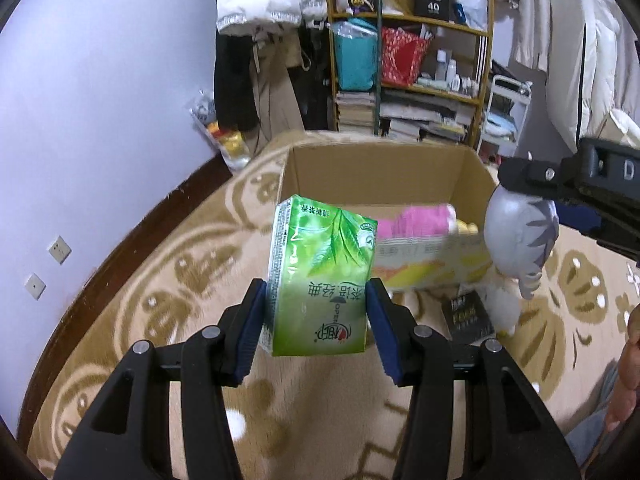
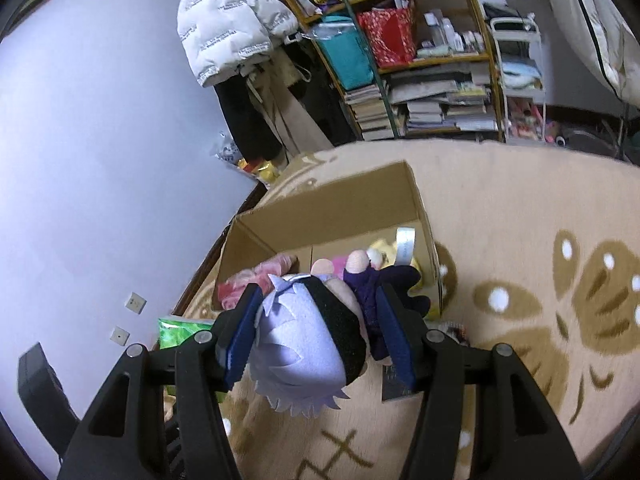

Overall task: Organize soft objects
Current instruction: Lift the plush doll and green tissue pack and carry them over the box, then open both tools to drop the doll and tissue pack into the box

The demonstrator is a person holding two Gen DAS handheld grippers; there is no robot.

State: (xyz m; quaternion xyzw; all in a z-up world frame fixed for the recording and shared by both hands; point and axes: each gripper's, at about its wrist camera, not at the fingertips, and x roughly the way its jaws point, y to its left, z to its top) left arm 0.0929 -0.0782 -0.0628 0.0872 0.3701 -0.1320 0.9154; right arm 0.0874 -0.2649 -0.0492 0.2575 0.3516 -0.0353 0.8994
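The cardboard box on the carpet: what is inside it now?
Inside the cardboard box lie pink soft things and a yellow item. The held plush doll hides the near part.

Even, cool indoor light, strong fisheye bending at edges, perhaps slight motion blur.

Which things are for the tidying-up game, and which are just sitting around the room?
For the job:
- tissue pack, held in the left gripper
- plush doll, held in the right gripper
- box, already holding soft things

Just lying about:
- shelf of books and bags
- white jacket
- small black booklet on the rug
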